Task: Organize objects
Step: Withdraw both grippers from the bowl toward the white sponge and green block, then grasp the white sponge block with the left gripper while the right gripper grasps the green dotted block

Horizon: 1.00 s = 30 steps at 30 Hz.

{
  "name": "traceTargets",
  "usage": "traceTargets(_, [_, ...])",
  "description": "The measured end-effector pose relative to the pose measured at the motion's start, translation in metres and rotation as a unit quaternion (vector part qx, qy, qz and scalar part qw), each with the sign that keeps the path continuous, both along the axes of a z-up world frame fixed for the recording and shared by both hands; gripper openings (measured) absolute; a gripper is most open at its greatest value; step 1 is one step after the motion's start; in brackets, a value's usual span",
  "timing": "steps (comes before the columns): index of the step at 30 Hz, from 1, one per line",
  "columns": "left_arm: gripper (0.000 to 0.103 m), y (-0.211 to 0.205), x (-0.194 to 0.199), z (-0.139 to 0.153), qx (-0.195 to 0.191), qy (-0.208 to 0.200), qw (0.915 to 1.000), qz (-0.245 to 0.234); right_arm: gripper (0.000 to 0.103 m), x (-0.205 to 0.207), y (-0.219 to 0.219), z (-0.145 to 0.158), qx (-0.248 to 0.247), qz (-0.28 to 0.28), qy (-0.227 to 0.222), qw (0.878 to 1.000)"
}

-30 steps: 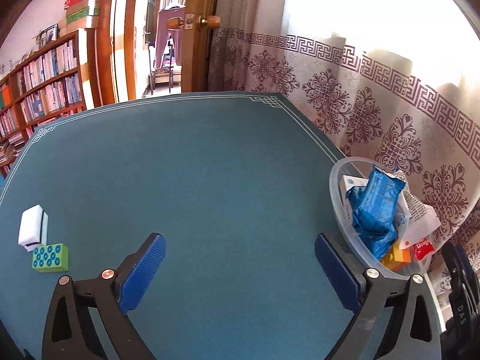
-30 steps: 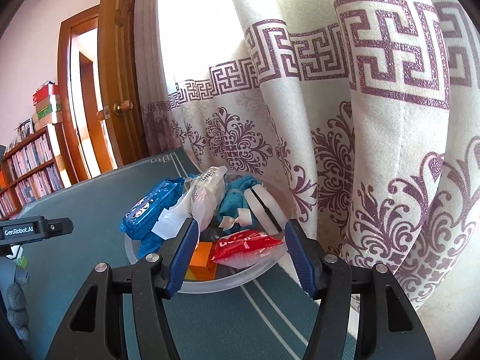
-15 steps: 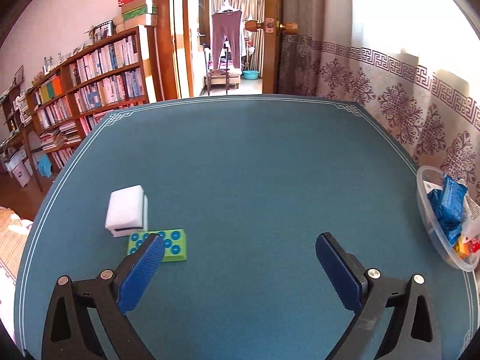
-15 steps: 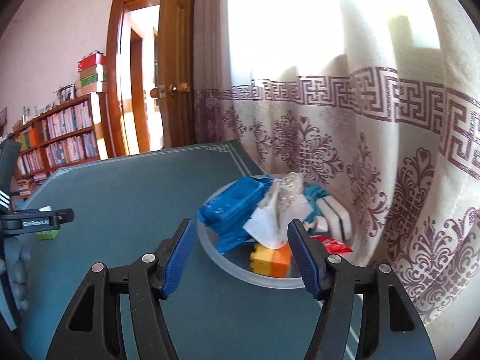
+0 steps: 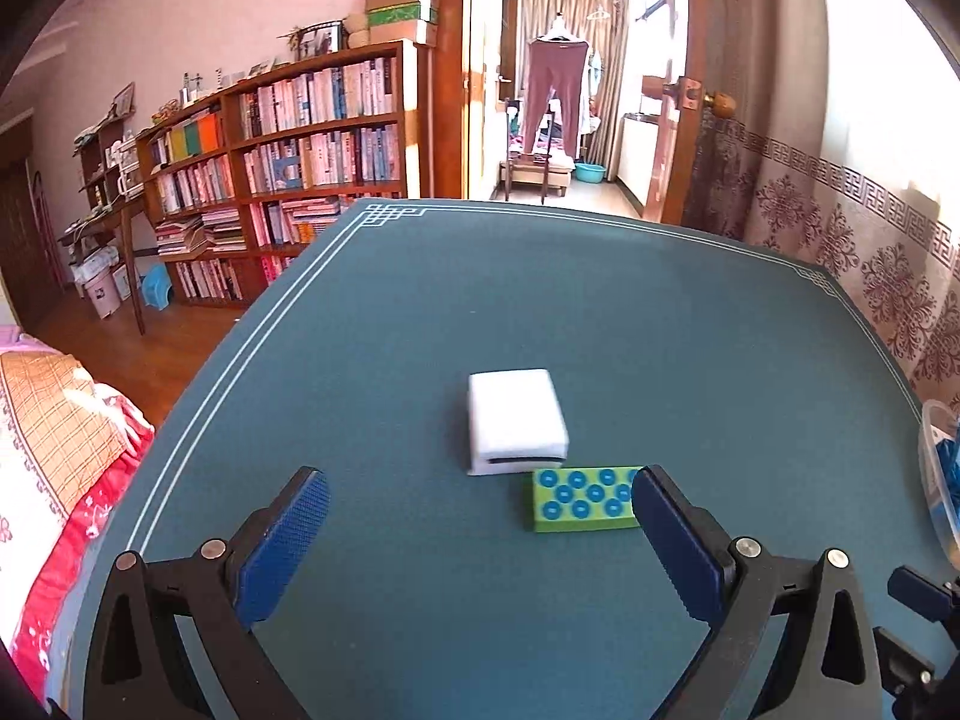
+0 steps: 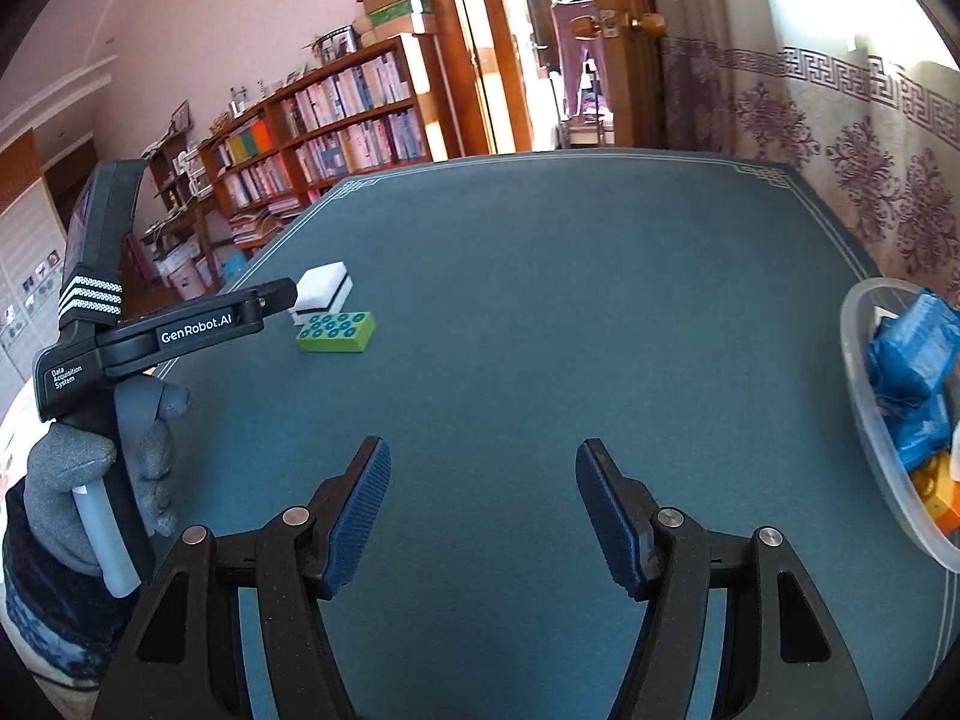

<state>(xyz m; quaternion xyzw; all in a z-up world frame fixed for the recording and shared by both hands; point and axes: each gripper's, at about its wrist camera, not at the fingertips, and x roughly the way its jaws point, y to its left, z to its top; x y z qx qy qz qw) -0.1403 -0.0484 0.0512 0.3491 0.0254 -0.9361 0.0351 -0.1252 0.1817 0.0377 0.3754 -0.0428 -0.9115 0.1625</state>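
Observation:
A white sponge block (image 5: 516, 420) and a green brick with blue studs (image 5: 585, 499) lie side by side on the blue table; both also show in the right wrist view, the sponge (image 6: 321, 293) and the brick (image 6: 336, 333). My left gripper (image 5: 480, 534) is open and empty just short of them, its right finger beside the brick. My right gripper (image 6: 483, 495) is open and empty over the bare table. A clear plastic bowl (image 6: 864, 384) at the right edge holds blue packets and an orange brick.
The blue table mat (image 5: 540, 312) has a white border line. A patterned curtain (image 6: 852, 138) hangs along the right. Bookshelves (image 5: 288, 162) and an open doorway (image 5: 558, 120) lie beyond the far edge. A bed (image 5: 54, 438) is at the left.
Both grippers have swung left, away from the bowl. The left one now faces the sponge and green brick, which sit much nearer between its fingers. The bowl has slid to the right edge.

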Motion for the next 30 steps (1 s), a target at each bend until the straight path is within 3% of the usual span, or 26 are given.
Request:
traceTargets(7, [0.103, -0.049, -0.003, -0.007, 0.045, -0.015, 0.9966, 0.067, 0.066, -0.041, -0.054, -0.013, -0.017, 0.049, -0.034, 0.998])
traceTargets(16, [0.103, -0.070, 0.000, -0.014, 0.069, -0.022, 0.9925, 0.099, 0.066, -0.075, -0.120, -0.023, 0.006, 0.088, -0.035, 0.995])
traceTargets(30, [0.103, -0.077, -0.006, -0.022, 0.074, -0.038, 0.9901, 0.113, 0.066, -0.109, -0.158, -0.029, 0.059, 0.068, -0.020, 0.996])
